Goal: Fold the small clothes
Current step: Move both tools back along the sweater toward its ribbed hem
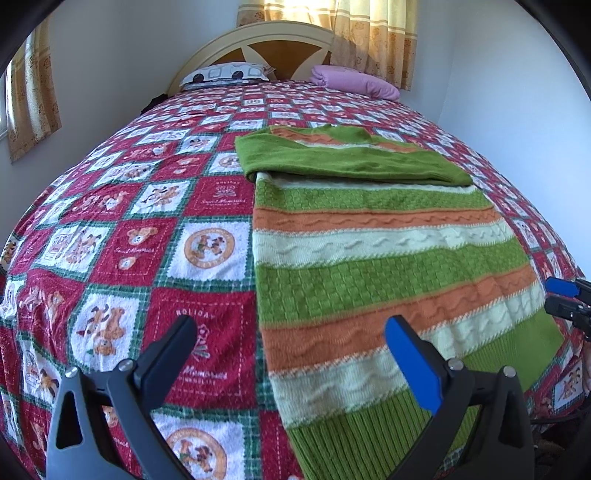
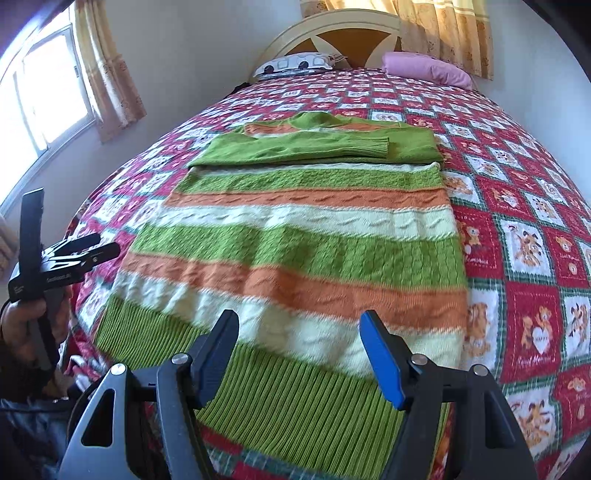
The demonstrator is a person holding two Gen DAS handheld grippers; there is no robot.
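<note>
A knitted sweater [image 1: 369,258] with green, orange and cream stripes lies flat on the patterned bed cover [image 1: 147,236]. Its green sleeves are folded across the chest at the far end, and the ribbed green hem faces me. My left gripper [image 1: 291,325] hovers open over the sweater's near left edge with nothing between its fingers. In the right wrist view my right gripper [image 2: 300,317] hangs open above the hem of the sweater [image 2: 295,240], also holding nothing. The right gripper [image 1: 561,297] shows at the left wrist view's right edge. A hand [image 2: 33,325] holds the left gripper [image 2: 85,251] off the sweater's left corner.
A patterned pillow [image 1: 225,74] and a folded pink blanket [image 1: 354,81] lie by the headboard [image 1: 258,40]. White walls close in on both sides, with curtains [image 2: 443,33] behind the bed and a window [image 2: 44,92] on the left. Red checked bed cover [image 2: 517,240] surrounds the sweater.
</note>
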